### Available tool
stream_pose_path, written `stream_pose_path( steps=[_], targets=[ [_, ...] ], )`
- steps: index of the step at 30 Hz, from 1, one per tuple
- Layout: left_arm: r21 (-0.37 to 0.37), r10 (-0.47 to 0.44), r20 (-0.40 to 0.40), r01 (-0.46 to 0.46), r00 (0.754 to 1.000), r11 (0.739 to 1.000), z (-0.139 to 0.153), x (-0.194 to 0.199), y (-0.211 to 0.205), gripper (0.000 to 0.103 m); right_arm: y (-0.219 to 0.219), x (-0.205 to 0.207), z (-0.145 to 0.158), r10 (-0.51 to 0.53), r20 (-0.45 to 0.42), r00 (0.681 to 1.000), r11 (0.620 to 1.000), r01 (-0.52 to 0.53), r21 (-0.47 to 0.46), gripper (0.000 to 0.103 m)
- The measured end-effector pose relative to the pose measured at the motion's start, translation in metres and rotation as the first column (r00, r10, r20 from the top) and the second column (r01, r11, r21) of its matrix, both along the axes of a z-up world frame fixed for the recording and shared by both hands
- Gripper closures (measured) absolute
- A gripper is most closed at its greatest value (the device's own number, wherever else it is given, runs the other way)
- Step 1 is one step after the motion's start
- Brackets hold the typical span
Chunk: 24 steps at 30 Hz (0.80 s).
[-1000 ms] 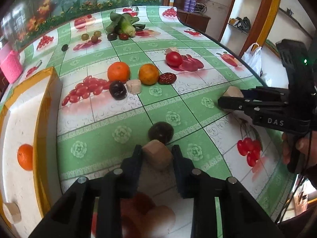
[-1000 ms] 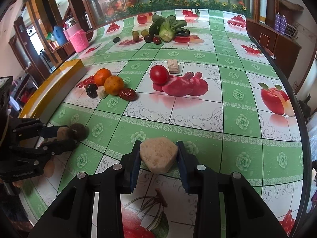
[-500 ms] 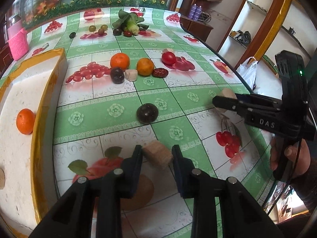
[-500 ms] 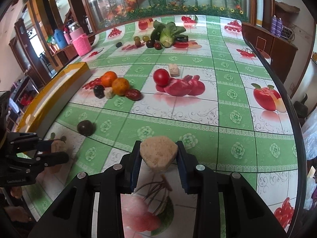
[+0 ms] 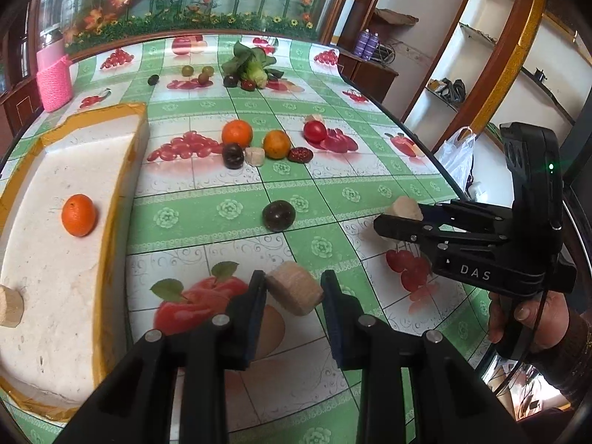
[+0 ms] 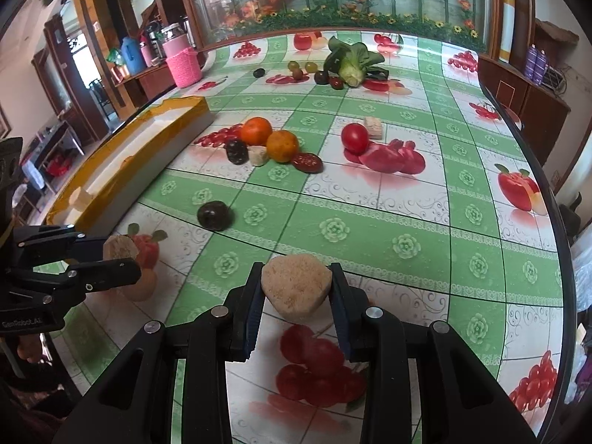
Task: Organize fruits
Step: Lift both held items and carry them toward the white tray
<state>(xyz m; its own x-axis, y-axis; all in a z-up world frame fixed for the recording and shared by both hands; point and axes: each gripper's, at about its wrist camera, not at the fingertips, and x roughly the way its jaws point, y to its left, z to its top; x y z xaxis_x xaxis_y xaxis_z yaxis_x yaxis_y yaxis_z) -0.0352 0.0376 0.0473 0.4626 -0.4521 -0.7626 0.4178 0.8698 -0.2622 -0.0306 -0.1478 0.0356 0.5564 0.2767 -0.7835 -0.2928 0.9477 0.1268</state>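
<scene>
I've got both grippers level above the tablecloth (image 5: 229, 229), left gripper (image 5: 294, 298) clamping a tan cylindrical block (image 5: 296, 292), right gripper (image 6: 296, 292) clamping a beige wedge-shaped chunk (image 6: 296, 286).

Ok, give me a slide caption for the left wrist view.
Left hand-held gripper holds a tan chunk above the fruit-print tablecloth; an orange sits in the foam tray.

Loose oranges (image 5: 237, 133), dark plums (image 5: 278, 215) on tablecloth; one orange (image 5: 78, 215) in tray (image 5: 55, 333).
</scene>
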Motion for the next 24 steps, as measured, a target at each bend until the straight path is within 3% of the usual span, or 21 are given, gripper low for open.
stream_pose_path(
  steps=[14, 24],
  targets=[
    [-0.049, 0.162, 0.031, -0.16, 0.986, 0.986, 0.016, -0.003, 0.062, 0.07, 0.069, 0.015, 0.027, 0.155, 0.03, 0.987, 0.988, -0.155, 0.0, 0.071],
    [-0.039, 0.32, 0.032, -0.319, 0.947, 0.947, 0.015, -0.003, 0.126, 0.07, 0.146, 0.033, 0.044, 0.33, 0.043, 0.943, 0.944, -0.331, 0.003, 0.071]
  ],
)
